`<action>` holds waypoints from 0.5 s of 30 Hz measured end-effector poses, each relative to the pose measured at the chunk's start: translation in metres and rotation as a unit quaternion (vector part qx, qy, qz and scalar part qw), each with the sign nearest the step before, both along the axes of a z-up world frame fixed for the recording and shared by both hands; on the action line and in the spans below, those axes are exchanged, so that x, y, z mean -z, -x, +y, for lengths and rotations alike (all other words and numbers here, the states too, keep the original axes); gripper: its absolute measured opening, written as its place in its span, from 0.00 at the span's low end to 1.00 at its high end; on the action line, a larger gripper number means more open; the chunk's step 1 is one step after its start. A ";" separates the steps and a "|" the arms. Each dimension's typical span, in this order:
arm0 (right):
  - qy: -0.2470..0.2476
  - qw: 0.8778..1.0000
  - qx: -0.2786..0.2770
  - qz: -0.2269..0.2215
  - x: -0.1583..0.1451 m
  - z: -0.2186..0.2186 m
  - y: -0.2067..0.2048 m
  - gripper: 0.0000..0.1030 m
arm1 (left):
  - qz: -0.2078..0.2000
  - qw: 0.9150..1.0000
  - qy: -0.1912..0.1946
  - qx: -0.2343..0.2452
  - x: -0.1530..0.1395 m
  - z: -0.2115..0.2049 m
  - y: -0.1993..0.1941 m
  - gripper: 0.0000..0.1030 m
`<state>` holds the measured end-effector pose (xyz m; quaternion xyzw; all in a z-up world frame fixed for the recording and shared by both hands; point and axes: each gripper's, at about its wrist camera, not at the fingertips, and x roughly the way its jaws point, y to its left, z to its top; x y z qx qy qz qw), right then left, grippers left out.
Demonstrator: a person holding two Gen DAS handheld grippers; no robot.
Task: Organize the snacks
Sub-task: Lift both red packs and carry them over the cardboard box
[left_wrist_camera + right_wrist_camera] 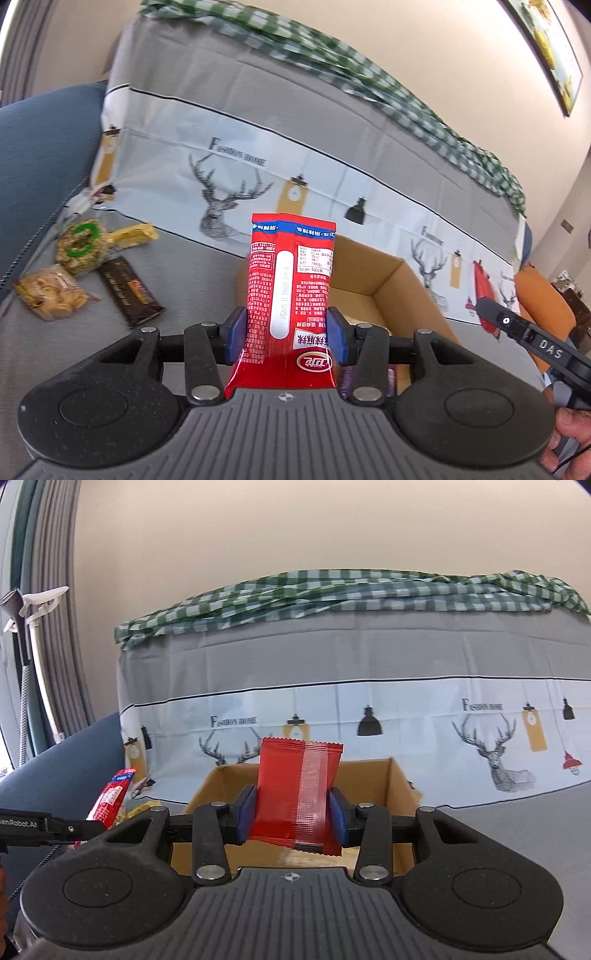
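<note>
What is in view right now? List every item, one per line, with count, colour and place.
long snack packet: 1, red with white print, upright in the left gripper
small snack packet: 1, plain red, in the right gripper
cardboard box: 1, brown, open, on the sofa seat ahead
loose snacks: 4, yellow, green-ringed, dark brown and biscuit-coloured, on the seat left of the box
sofa cover: 1, grey and white with deer and lamp prints, over the backrest
checked cloth: 1, green and white, along the backrest top
framed picture: 1, yellow tones, on the wall
left gripper: 1, black with blue pads
right gripper: 1, black with blue pads
</note>
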<state>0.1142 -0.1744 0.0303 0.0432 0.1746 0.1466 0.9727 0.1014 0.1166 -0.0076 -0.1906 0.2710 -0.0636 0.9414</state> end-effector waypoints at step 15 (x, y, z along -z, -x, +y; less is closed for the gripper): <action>-0.010 0.999 0.039 0.010 0.008 -0.031 0.001 0.42 | -0.023 0.999 0.000 0.044 0.002 -0.036 -0.002 0.49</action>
